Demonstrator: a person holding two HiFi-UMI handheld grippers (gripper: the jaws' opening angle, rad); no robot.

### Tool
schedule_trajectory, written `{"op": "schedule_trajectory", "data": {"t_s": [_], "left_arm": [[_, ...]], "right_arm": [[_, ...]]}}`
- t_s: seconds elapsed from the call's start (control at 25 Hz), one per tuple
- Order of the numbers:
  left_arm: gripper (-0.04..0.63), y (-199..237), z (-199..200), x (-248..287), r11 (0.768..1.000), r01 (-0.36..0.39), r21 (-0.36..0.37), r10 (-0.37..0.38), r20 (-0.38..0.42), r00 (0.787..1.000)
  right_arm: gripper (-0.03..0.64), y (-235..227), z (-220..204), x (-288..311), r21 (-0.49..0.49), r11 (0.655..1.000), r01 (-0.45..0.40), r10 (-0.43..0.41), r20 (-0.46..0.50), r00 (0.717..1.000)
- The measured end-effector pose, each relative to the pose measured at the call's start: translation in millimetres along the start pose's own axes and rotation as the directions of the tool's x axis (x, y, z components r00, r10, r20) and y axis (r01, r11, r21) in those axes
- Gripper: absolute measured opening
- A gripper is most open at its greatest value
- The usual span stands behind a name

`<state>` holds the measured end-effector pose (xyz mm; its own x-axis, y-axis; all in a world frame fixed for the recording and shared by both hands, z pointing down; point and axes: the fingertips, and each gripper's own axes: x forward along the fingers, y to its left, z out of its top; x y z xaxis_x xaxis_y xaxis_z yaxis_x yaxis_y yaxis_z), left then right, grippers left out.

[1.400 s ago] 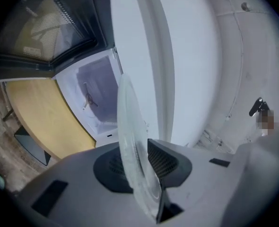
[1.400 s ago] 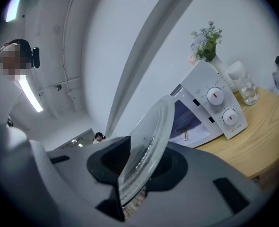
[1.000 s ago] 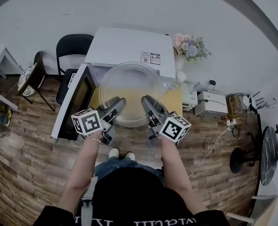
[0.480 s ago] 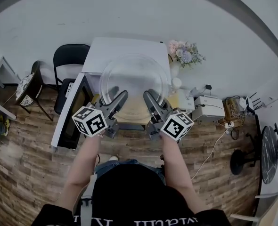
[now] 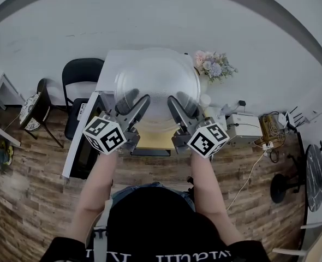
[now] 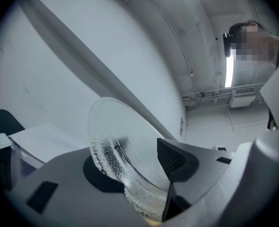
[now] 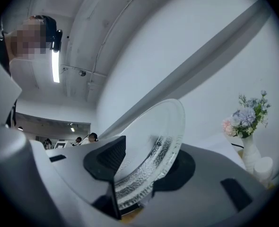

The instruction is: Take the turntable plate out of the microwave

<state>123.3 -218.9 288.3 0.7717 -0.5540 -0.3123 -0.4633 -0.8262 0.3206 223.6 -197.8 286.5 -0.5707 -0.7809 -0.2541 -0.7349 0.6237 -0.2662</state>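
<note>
The clear glass turntable plate (image 5: 157, 83) is up in the air in front of the white microwave (image 5: 108, 63), tilted with its far edge higher. My left gripper (image 5: 133, 101) is shut on its near-left rim. My right gripper (image 5: 180, 102) grips the near-right rim; its jaws are opening, with the rim between them and the pads on the glass. In the left gripper view the ribbed plate (image 6: 112, 145) stands between that gripper's (image 6: 137, 170) pads. The right gripper view shows the plate (image 7: 161, 134) the same way in that gripper (image 7: 142, 167).
The microwave door (image 5: 80, 143) hangs open to the left, and the lit cavity (image 5: 150, 141) shows under my grippers. A vase of flowers (image 5: 213, 65) and a white box (image 5: 243, 125) stand to the right. A black chair (image 5: 80, 72) is at the left.
Both grippers have risen with the plate, which has gone from in front of the microwave's opening to up over its top in the head view. The plate has tilted.
</note>
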Motion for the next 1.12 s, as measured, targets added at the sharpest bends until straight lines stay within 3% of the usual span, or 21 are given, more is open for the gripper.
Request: {"op": "schedule_trajectory", "data": {"t_s": [0.76,1.12], "left_arm": [[0.235,-9.8,57.7,20.5,0.977,0.052,0.206,-0.079,0.122,0.989],[0.235,-17.5,67.2,21.3,0.967,0.082,0.241,-0.123,0.16,0.979]], "right_arm": [[0.198,15.8,51.7,22.9,-0.214,0.976,-0.026,0.06,0.155,0.986],[0.201,22.8,63.2,21.7,-0.277,0.96,-0.028,0.08,0.177,0.981]]}}
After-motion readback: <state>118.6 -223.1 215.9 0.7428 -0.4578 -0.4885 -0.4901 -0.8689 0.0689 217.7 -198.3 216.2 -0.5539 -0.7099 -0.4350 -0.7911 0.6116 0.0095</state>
